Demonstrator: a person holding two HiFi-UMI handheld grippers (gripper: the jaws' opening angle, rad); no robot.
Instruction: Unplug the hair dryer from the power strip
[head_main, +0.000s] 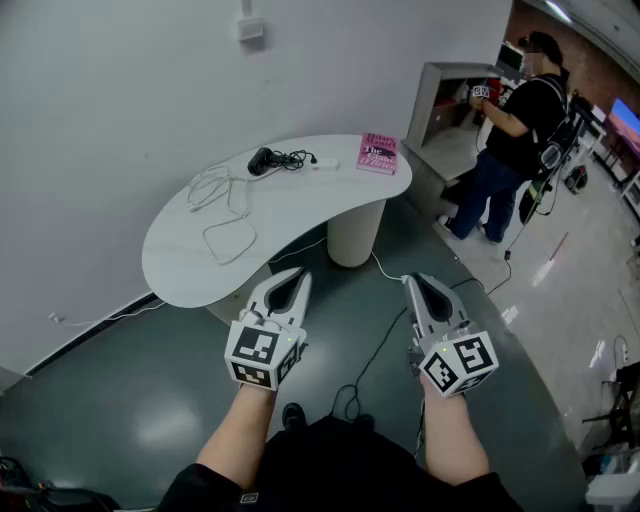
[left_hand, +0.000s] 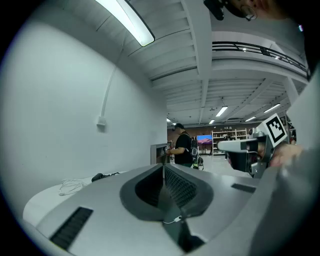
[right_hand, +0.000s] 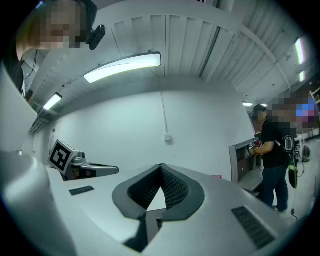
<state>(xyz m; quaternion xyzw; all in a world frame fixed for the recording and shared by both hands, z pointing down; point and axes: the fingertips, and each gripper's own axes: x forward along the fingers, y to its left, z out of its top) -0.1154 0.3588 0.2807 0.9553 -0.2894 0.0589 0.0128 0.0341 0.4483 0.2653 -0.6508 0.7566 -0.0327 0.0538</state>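
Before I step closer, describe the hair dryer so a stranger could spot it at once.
Find the white curved table against the wall. At its far edge, between the loose white cable and the pink book, lies the hair dryer. It alone, with its cord, is black.

You held the left gripper (head_main: 292, 281) and the right gripper (head_main: 417, 288) side by side before you, roughly level, both with jaws closed and empty.
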